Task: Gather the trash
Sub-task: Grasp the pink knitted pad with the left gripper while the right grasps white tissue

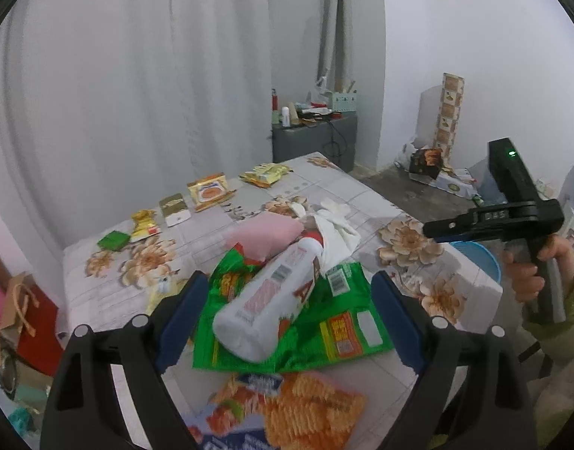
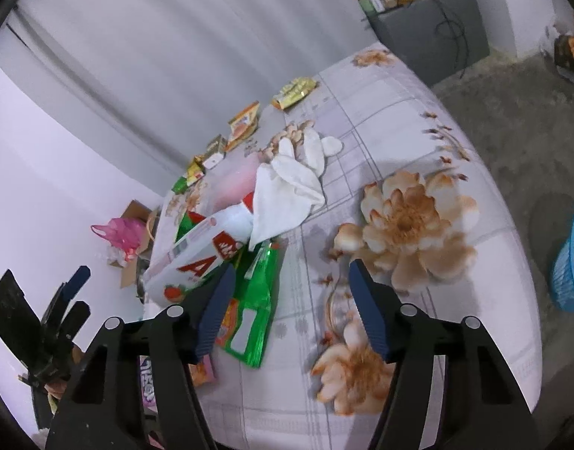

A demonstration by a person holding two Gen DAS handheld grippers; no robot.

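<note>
A white plastic bottle (image 1: 266,300) lies on a green snack wrapper (image 1: 324,337) on the floral tablecloth (image 1: 391,210). My left gripper (image 1: 287,307) is open, its blue pads either side of the bottle. White crumpled tissue (image 1: 335,232) and a pink bag (image 1: 266,234) lie behind the bottle. An orange chips bag (image 1: 294,408) lies at the near edge. My right gripper (image 2: 290,303) is open and empty above the cloth, right of the bottle (image 2: 197,258) and green wrapper (image 2: 257,300). The tissue (image 2: 287,191) shows there too.
Several small gold and green wrappers (image 1: 208,191) lie in a row along the table's far left edge. A blue basket (image 2: 571,262) stands on the floor right of the table. A grey cabinet (image 1: 313,138) stands behind. Boxes and a pink bag (image 2: 122,232) sit on the floor left.
</note>
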